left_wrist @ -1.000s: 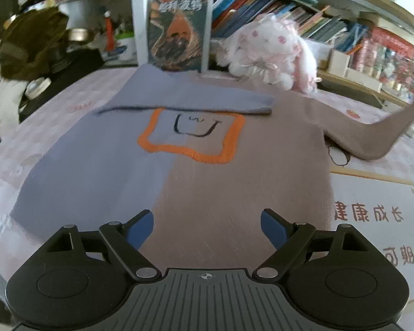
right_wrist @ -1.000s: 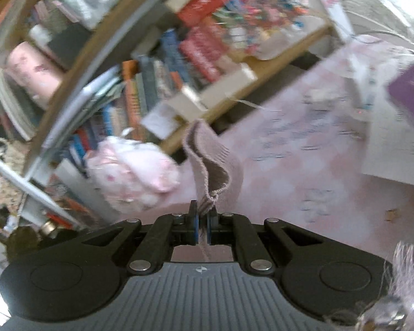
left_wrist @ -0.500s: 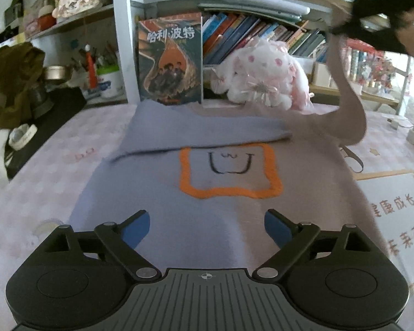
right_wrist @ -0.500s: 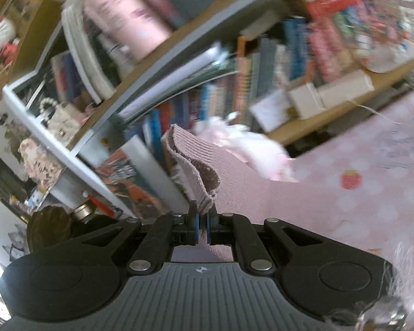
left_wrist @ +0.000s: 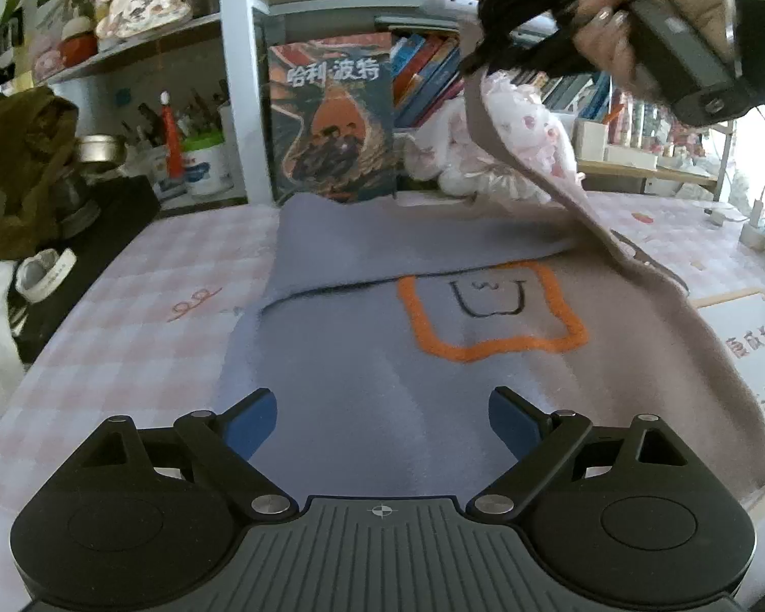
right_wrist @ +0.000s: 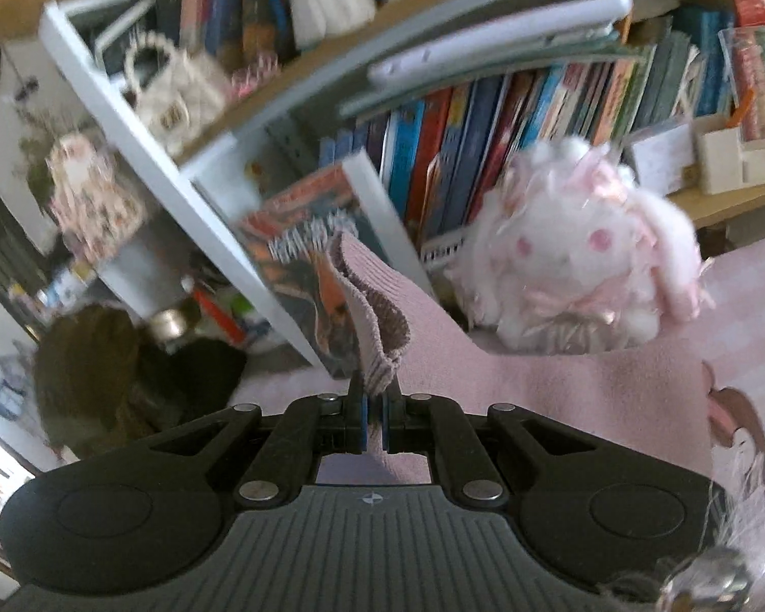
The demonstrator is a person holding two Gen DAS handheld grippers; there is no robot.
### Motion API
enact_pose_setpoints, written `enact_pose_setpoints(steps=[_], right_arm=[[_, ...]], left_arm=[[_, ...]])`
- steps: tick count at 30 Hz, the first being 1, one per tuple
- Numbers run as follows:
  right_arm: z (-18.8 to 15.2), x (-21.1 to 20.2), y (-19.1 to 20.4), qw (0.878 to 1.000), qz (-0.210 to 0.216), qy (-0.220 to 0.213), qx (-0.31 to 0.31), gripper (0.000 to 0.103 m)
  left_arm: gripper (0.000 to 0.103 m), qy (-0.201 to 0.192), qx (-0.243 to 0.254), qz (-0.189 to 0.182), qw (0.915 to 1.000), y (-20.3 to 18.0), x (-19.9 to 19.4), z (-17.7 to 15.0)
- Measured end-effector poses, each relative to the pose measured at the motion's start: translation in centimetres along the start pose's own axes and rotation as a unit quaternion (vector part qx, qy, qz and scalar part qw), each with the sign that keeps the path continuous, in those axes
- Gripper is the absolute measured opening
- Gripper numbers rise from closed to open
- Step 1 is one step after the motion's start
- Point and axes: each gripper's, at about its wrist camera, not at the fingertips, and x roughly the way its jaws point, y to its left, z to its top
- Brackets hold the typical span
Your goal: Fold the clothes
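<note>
A blue and taupe sweater (left_wrist: 433, 367) with an orange square and a drawn face lies flat on the pink checked table (left_wrist: 143, 306). Its blue left sleeve (left_wrist: 392, 250) is folded across the chest. My right gripper (right_wrist: 376, 423) is shut on the cuff of the taupe right sleeve (right_wrist: 377, 326) and holds it high above the sweater's top right; it shows in the left wrist view (left_wrist: 479, 58) with the sleeve (left_wrist: 586, 219) hanging from it. My left gripper (left_wrist: 382, 421) is open and empty over the sweater's lower hem.
A bookshelf (left_wrist: 423, 76) stands behind the table with a Harry Potter book (left_wrist: 331, 122) and a white-pink plush toy (left_wrist: 510, 148) at the sweater's far edge. A white printed card (left_wrist: 755, 352) lies at the right. Dark bags (left_wrist: 20, 168) sit at the left.
My right gripper has lifted the taupe sleeve off the table at the right and carried it up and leftward over the sweater. My left gripper has stayed open near the hem.
</note>
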Motion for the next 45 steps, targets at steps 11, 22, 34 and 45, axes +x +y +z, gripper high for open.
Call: enact_pose_setpoints(steps=[11,22,34,45], right_arm=[[-4.2,7.2,2.3,0.996,-0.043,0.072,-0.042,0.009],[-5.7,5.5,3.0,0.994,-0.025,0.081,-0.075,0.051],[-11.2,-5.1,-4.3,0.983,-0.144,0.080,-0.077,0.061],[-18.0,-13.8,-10.5,0.964,-0.242,0.104,-0.046,0.061]], left_arm=[[0.093,0.007,0.003,0.007,0.9999,2.1,-0.4,-0.8],[0.093,-0.003,0.009,-0.008,0.9999,2.5,0.0,-0.4],[0.093,0.017,-0.010,-0.014,0.9997,4.3,2.4,0.1],[0.092,0.060,-0.037,-0.008,0.9975,6.0,3.5,-0.2]])
